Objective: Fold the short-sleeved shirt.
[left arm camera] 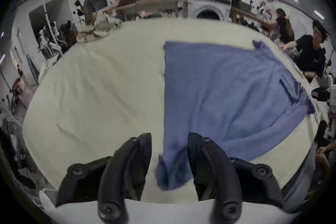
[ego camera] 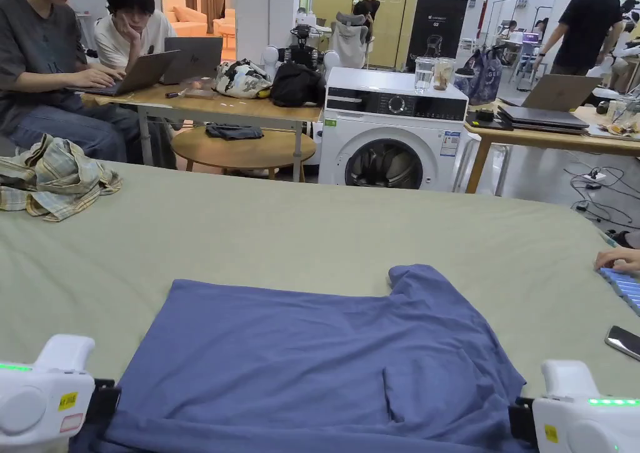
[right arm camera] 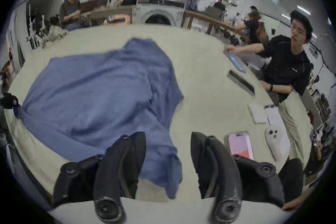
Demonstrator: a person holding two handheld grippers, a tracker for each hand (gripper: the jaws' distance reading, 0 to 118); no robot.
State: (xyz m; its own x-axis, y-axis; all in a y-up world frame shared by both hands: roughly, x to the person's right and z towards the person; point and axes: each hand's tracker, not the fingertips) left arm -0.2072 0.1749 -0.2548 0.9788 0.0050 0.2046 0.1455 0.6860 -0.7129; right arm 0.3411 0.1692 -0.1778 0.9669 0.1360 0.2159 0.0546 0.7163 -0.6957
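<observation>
A blue shirt (ego camera: 319,360) is lying spread on the green-covered table (ego camera: 281,235), its near edge reaching the table's front edge and rumpled into a low fold there, with one sleeve (ego camera: 415,279) pointing away toward the far side. The left gripper (left arm camera: 169,153) is sitting at the shirt's near left corner with its jaws standing apart; in the left gripper view that corner of cloth is lying loose in the gap between them, touching or just beside the right-hand jaw, and neither jaw is pressing on it. The right gripper (right arm camera: 168,151) is sitting at the near right corner, its jaws likewise apart, with a bunched flap of the shirt draping between them and over the left-hand jaw, unclamped. In the head view both white gripper bodies are showing at the lower corners of the frame, each just beside the cloth. A crumpled plaid garment (ego camera: 53,179) is lying at the table's far left, well apart from the shirt. A phone (right arm camera: 240,146) is lying on the table just beside the right gripper, and another person's hand (ego camera: 619,259) is resting on a keyboard (ego camera: 625,288) at the right edge. Beyond the table a washer (ego camera: 394,129) is standing, and two people are sitting at laptops.
</observation>
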